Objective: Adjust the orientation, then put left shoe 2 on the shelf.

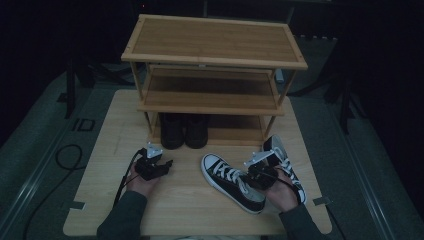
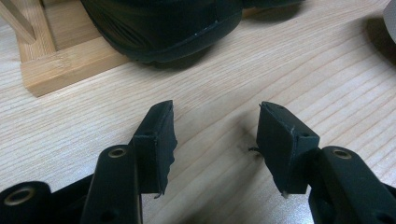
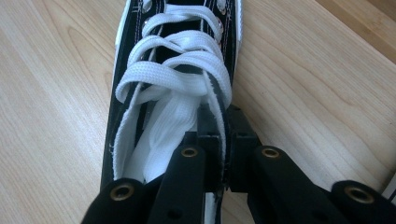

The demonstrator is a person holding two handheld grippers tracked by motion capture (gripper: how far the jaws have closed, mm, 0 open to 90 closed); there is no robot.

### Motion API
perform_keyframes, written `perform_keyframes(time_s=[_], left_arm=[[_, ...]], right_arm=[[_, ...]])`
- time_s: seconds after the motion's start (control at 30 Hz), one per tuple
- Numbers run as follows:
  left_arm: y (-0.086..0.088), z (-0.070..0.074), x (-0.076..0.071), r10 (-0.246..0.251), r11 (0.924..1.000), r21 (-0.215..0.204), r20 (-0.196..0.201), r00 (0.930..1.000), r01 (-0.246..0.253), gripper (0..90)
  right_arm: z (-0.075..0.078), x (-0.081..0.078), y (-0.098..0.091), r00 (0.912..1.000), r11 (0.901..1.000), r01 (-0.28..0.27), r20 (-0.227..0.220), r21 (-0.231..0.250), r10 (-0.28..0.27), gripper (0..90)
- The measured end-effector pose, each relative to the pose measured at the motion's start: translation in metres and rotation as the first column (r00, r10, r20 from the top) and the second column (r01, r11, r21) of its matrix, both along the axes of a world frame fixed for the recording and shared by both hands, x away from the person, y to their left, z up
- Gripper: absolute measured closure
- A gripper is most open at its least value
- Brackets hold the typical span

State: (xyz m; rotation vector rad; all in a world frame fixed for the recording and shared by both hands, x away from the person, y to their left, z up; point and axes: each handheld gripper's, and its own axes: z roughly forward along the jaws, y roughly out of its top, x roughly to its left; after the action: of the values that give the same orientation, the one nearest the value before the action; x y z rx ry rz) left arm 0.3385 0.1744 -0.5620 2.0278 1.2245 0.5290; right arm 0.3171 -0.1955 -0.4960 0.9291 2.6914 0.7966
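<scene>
Gripping a black high-top sneaker (image 3: 173,79) by its collar edge with my right gripper (image 3: 223,140).
It lies on the table (image 1: 190,200) before the shoe rack (image 1: 215,55); my left gripper (image 2: 215,135) gapes, holding nothing.

The table (image 1: 185,200) is pale wood with a visible grain and a matt finish. At 12 o'clock, the shelf rack (image 1: 215,42) is warmer, smoother wood. The sneaker (image 3: 177,93) is black cloth with white woven laces and a white rubber edge. At 11 o'clock, the black shoes (image 2: 163,28) look dull and leathery.
</scene>
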Motion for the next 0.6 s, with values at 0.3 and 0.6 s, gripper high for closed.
perform_keyframes(time_s=[0.3,0.6], left_arm=[[0.000,0.000,0.000,0.000,1.0000,0.001,0.000,1.0000,0.000,47.1],[0.000,0.000,0.000,0.000,1.0000,0.001,0.000,1.0000,0.000,47.1]], right_arm=[[0.003,0.002,-0.007,0.9980,0.9961,0.032,-0.057,0.083,-0.027,87.7],[0.018,0.002,-0.012,0.9964,0.9901,0.075,-0.048,0.119,-0.069,87.5]])
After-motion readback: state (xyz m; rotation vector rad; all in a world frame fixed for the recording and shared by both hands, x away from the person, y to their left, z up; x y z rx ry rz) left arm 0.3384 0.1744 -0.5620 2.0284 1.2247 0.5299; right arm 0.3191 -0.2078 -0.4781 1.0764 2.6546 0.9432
